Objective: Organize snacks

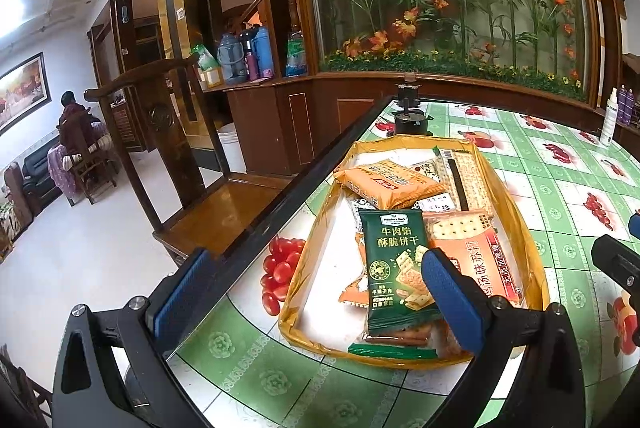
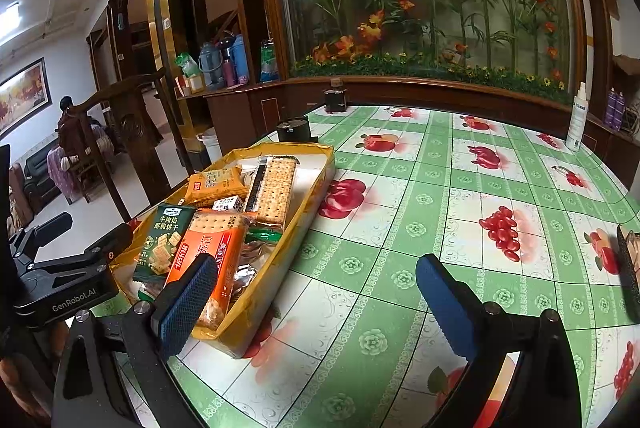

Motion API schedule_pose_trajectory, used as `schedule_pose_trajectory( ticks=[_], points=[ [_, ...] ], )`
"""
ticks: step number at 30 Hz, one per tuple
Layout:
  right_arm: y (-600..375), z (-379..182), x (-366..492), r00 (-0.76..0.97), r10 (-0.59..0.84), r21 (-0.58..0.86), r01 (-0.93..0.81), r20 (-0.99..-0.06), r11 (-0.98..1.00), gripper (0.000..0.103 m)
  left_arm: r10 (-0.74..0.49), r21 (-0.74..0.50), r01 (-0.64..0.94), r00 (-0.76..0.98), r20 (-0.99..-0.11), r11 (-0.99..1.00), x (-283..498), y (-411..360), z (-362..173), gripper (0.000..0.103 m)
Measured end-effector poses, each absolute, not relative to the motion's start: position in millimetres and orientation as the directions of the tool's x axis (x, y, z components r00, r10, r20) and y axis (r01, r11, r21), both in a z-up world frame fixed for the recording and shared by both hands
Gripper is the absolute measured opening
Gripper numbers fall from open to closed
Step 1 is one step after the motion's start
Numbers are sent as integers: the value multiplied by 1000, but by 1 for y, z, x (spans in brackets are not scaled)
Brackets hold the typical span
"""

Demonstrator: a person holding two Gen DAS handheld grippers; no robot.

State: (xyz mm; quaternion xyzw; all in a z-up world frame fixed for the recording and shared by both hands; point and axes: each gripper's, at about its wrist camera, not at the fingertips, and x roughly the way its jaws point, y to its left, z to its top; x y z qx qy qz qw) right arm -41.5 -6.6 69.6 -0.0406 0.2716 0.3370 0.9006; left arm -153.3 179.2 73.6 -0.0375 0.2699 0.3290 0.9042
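Both claws, left claw (image 1: 316,292) and right claw (image 2: 316,304), hung released by the yellow tray (image 1: 516,211) holding the snacks; you did best pinching the green packet (image 1: 394,268) by its edge.

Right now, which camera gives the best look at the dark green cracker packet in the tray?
The left wrist view: the green packet lies nearly whole and readable, just ahead of the open left gripper. The right wrist view shows it smaller, at an angle, partly overlapped by the orange packet.
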Motion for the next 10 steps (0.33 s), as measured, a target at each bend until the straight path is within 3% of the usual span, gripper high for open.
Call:
schedule_pose_trajectory(
  ticks=[10],
  points=[
    [-7, 69, -42, 626, 585, 110, -629, -517, 770, 101, 601, 130, -635, 619, -505, 762, -162, 176, 78, 103]
  ],
)
